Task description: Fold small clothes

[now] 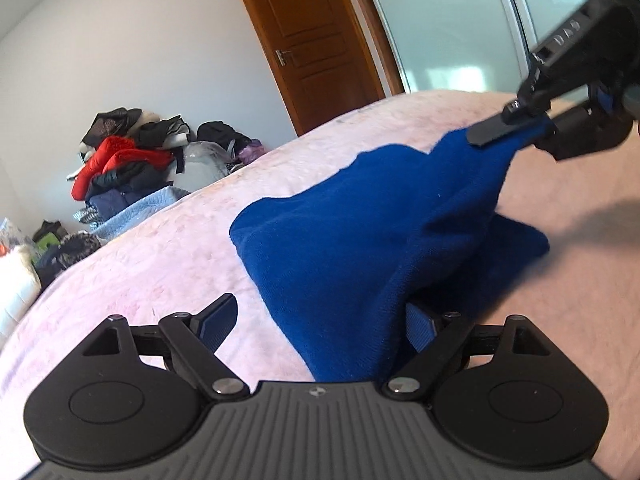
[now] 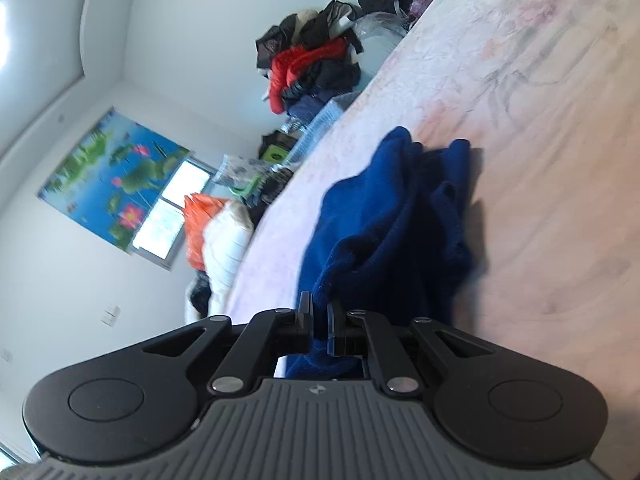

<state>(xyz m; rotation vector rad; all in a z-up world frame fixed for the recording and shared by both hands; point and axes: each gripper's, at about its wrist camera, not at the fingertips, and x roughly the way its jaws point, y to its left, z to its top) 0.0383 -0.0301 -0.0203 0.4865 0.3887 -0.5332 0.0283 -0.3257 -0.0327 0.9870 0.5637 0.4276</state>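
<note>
Pink bedding covers the bed [image 1: 168, 264], which fills most of both views; behind it stand a pale wall, a brown door [image 1: 316, 36] and a pile of clothes [image 1: 128, 156] on the floor, topped by something red. From the right wrist a lotus poster [image 2: 116, 176] hangs beside a bright window.

A blue garment [image 1: 360, 240] lies on the bed between the two tools, one end lifted. Its long axis runs from the left tool [image 1: 320, 320] at the bottom of the left view up and to the right, toward the right tool [image 1: 516, 132]. What kind of garment it is cannot be made out; it is bunched and folds hide its outline.

The left tool has its jaws wide apart. The left finger [image 1: 214, 322] stands clear on the bedding; the right one is mostly buried under the cloth, so only a blue pad edge shows. Cloth drapes into the gap, but the pads do not press it.

The right tool is clamped on the garment's raised tip, jaws nearly together with a thin band of cloth between them. In the left view its body is cut off by the upper right corner and is blurred. In the right view the garment [image 2: 384, 232] falls away from the right tool [image 2: 319, 320] in dark folds, and its far end lies crumpled on the bed [image 2: 520, 120].
</note>
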